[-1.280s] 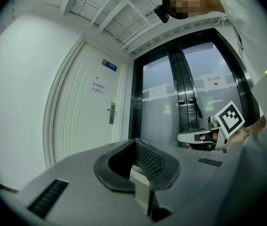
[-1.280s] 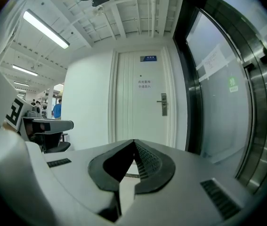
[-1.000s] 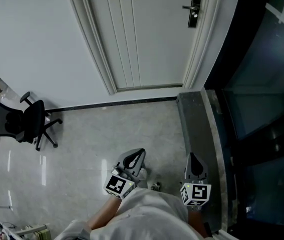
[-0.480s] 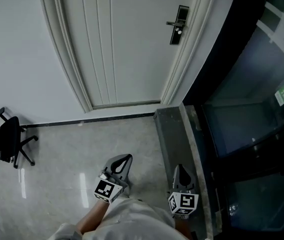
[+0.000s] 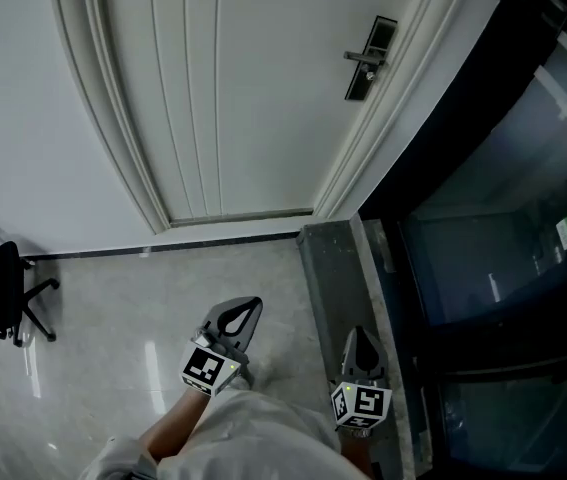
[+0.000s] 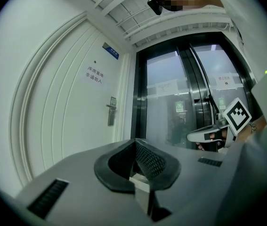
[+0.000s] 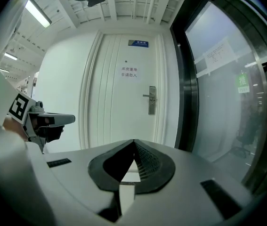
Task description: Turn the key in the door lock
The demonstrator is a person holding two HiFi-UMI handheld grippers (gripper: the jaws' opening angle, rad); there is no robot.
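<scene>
– While you stand well back from the door (image 5: 253, 98), neither tool has work to do. Your left gripper (image 5: 246, 308) and right gripper (image 5: 360, 340) each have their jaws pressed together with nothing between them.

– So where is the lock from here?

– The lock plate (image 5: 370, 56) sits on the door's right edge, ahead of you and off to your right, close to the dark glass partition (image 5: 493, 218). Its long axis runs up and down, and the lever handle (image 5: 359, 57) sticks out sideways toward the middle of the door.

– Which hand should take it?

– The right, I'd judge, because it's on the lock's side. Looking along its jaws, the lock plate (image 7: 151, 100) lies just right of the jaw line and above it, so a slight swing right and a lift should line you up as you walk in. Your left gripper is aimed to the right of the lock plate (image 6: 111, 111) and starts from the far side.

– And the key?

– It's too small to tell at this range whether one is in the lock. Look around the lever handle once you're close.
</scene>
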